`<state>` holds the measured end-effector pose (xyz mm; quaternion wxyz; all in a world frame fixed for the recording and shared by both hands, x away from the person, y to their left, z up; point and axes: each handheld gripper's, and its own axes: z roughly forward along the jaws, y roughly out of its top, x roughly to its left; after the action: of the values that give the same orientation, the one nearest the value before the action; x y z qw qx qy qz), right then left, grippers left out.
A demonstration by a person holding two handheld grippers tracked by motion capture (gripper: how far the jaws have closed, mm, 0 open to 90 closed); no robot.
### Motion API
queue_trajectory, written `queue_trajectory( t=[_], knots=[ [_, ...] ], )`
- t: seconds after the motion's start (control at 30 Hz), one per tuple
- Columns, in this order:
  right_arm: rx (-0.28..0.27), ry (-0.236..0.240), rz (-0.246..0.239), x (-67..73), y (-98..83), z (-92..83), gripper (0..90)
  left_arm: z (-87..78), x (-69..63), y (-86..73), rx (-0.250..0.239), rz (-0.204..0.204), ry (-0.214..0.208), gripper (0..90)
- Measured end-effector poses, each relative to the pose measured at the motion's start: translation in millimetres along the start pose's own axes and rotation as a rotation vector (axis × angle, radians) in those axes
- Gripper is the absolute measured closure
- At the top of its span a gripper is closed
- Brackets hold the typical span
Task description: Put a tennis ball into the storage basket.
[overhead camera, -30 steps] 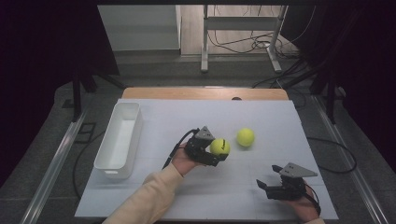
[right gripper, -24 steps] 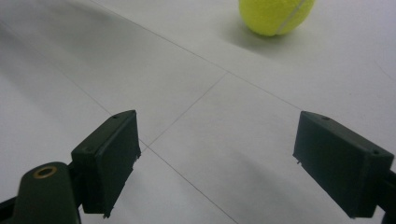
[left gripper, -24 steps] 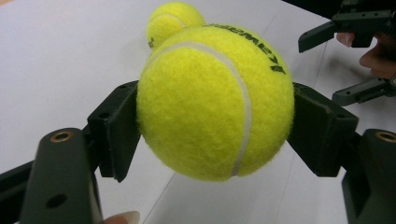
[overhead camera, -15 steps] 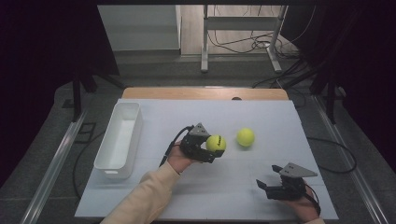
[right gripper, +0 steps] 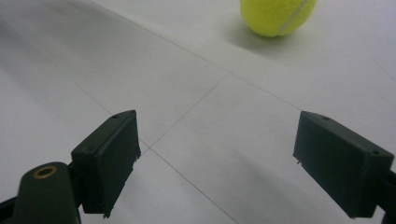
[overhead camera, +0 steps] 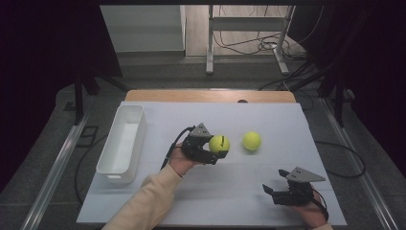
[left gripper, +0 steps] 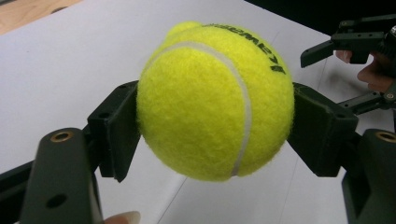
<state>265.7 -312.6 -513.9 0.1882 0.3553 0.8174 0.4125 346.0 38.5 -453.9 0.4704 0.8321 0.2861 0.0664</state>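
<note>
Showing mirrored black lettering, unreadable, tennis ball [left gripper: 215, 100] clamped in left hand-held gripper [left gripper: 215, 135]

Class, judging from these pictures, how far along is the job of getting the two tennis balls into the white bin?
Done: nothing; the bin holds no ball. In hand: the left gripper is shut on one ball, lifted off the table. Left: binning it, then the other ball, lying beyond the open right gripper.

Black print on tennis ball [left gripper: 215, 100], unreadable
</note>
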Motion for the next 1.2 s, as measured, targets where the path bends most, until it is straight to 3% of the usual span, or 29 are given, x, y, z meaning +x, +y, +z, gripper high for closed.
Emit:
queue_trajectory(
  t=[0.83, 1.2],
  knots=[
    [0.003, -0.004, -0.002, 0.0, -0.2, 0.2, 14.9, -13.9, 7.3, 2.3, -0.030, -0.021, 0.031, 25.5],
    [0.002, -0.006, 0.002, -0.4, -0.2, 0.1, 14.9, -13.9, 7.0, 2.4, -0.022, -0.015, 0.032, 25.5]
  ],
)
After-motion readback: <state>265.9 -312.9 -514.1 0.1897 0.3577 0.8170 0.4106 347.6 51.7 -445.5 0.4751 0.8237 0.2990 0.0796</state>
